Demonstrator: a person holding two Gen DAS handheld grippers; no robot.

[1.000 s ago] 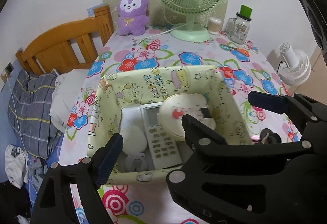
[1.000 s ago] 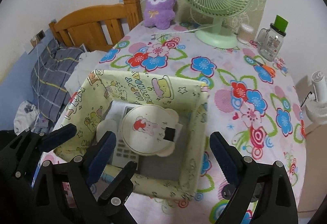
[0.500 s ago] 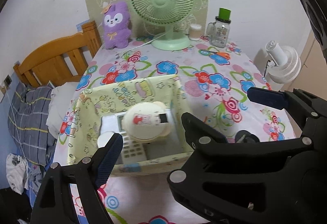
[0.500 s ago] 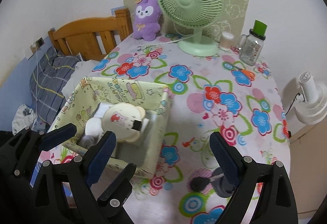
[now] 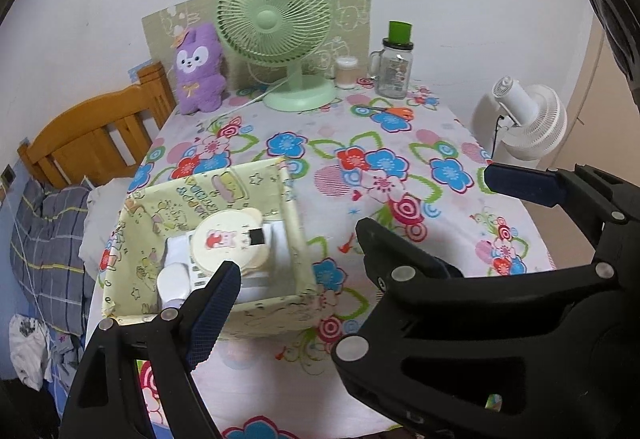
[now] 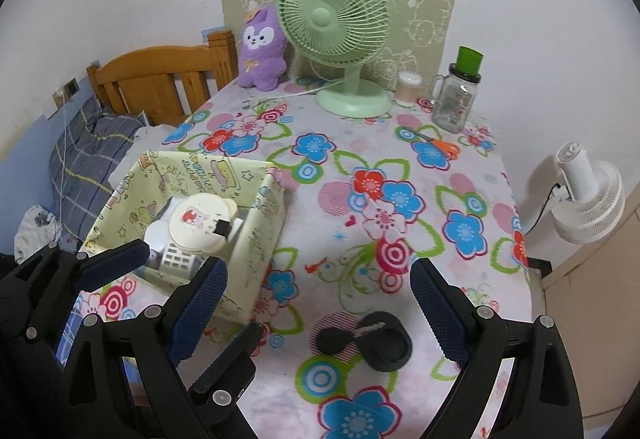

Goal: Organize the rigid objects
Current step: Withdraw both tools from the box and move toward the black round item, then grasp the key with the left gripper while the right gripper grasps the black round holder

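Observation:
A yellow cartoon-print box (image 5: 256, 165) (image 6: 260, 239) stands on the floral tablecloth at the left. A cream bear-eared round case (image 5: 230, 241) (image 6: 198, 221) lies in it on top of a white keypad device (image 6: 176, 259) and other white items. Near the front edge, a black key (image 6: 334, 337) rests against a black round dish (image 6: 390, 347). My right gripper (image 6: 318, 279) hangs open and empty above the cloth, just behind the key. My left gripper (image 5: 332, 271) is open and empty beside the box's near right corner. The right gripper's fingers (image 5: 520, 181) cross the left wrist view and hide the key.
At the back stand a green desk fan (image 5: 276, 19), a purple plush (image 5: 198, 71), a small tub (image 5: 346, 73) and a glass jar with a green lid (image 5: 394, 67). Orange scissors (image 5: 394, 113) lie near the jar. A white floor fan (image 5: 528, 123) stands to the right, a wooden bed (image 5: 92, 135) to the left.
Both grippers have drawn back and to the right, away from the box, which now sits smaller and further left. The black key and dish have come into the right wrist view. Jaws unchanged.

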